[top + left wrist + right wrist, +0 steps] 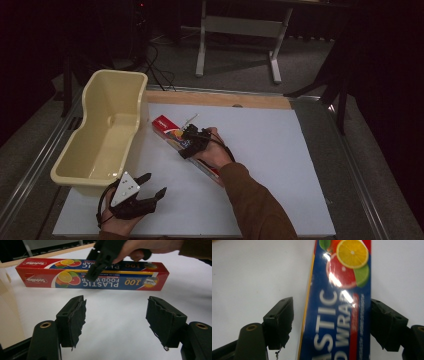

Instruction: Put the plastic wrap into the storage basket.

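The plastic wrap box lay flat on the white bench, just right of the cream tub, its long axis running on a slant from beside the tub's far end back toward the person. The tub stood apart from it, empty as far as the high view showed.

The right tongs hung directly over the middle of the box, reached in by the right hand. In the right gripper view the box ran straight up between the jaws, so its long axis lay across their closing line; the jaws stood wide, one on each long side, with a gap showing at the left pad and no clear press at the right. They held nothing. Judged from this, the coming grip turned on that straddle: the box lay straight below, and the right hand was plainly the nearer one.

The left tongs rested low on the bench nearer the person, below the tub's near end and well apart from the box, wide open and empty.

The left gripper view gave the box side-on, with the right tongs above its top face, a height the right gripper view could not show; whether they touched it I could not tell.
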`<state>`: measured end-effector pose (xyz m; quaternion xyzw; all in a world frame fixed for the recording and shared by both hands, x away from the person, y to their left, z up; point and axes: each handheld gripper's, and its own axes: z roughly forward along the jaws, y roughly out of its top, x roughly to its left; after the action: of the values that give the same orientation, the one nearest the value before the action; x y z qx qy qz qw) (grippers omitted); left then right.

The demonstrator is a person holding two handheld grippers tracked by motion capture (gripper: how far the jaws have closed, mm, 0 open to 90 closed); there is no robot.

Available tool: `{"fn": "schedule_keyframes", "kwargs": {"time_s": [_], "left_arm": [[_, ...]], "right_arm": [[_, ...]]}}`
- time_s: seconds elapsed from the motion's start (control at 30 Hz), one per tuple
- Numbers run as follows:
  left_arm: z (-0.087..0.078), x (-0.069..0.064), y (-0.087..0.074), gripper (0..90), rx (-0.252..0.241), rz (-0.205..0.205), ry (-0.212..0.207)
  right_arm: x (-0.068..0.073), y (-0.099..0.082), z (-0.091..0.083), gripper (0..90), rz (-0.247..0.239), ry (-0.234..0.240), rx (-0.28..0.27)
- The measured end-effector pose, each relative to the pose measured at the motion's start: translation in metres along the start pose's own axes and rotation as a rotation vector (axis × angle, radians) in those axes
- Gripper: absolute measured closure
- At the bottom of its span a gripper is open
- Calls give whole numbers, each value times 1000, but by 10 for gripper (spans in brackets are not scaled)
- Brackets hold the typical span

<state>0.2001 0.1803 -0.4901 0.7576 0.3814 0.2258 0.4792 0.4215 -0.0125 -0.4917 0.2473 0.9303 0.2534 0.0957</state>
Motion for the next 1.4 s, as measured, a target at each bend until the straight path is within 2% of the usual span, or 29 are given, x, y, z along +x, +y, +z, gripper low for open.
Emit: {"fn": "schedule_keyframes", "kwargs": {"time_s": [0.17,0.27,0.37,0.4,0.53,0.6,0.63,0.83,0.93,1.0,1.07,1.2,1.27,1.4], "left_arm": [[-1,0,0,315,-5,-5,-5],[-2,1,0,315,-6,-9,-5],[-3,2,0,315,-9,-12,-3],[-3,2,0,315,-9,-13,-2],[-4,2,-1,315,-12,-16,0],[-4,1,-1,315,-10,-14,1],[-4,1,-1,315,-9,-14,0],[-1,-1,-1,315,-2,-9,-1],[0,-1,0,315,1,-4,-2],[-1,-1,0,315,0,-5,-2],[-1,0,0,315,-1,-8,-2],[-2,1,-1,315,-1,-11,-1],[-2,0,-1,315,-5,-11,-1],[-2,1,-1,315,-4,-11,-1]], "right_arm": [[0,16,11,257,-17,-6,64],[-4,21,15,330,-21,-12,144],[-8,23,14,362,14,9,166],[-9,22,13,366,27,7,177],[-10,15,6,378,38,-18,235],[-10,13,4,379,40,-24,248],[-12,5,-3,380,44,-30,292],[-19,-11,-16,373,45,21,404],[-23,-12,-15,328,37,56,422],[-22,-14,-8,297,17,55,442],[-22,-14,-3,333,10,71,471],[-21,-13,-3,378,12,55,488],[-21,-12,-3,390,36,49,506],[-16,-7,-1,400,46,11,549]]}}
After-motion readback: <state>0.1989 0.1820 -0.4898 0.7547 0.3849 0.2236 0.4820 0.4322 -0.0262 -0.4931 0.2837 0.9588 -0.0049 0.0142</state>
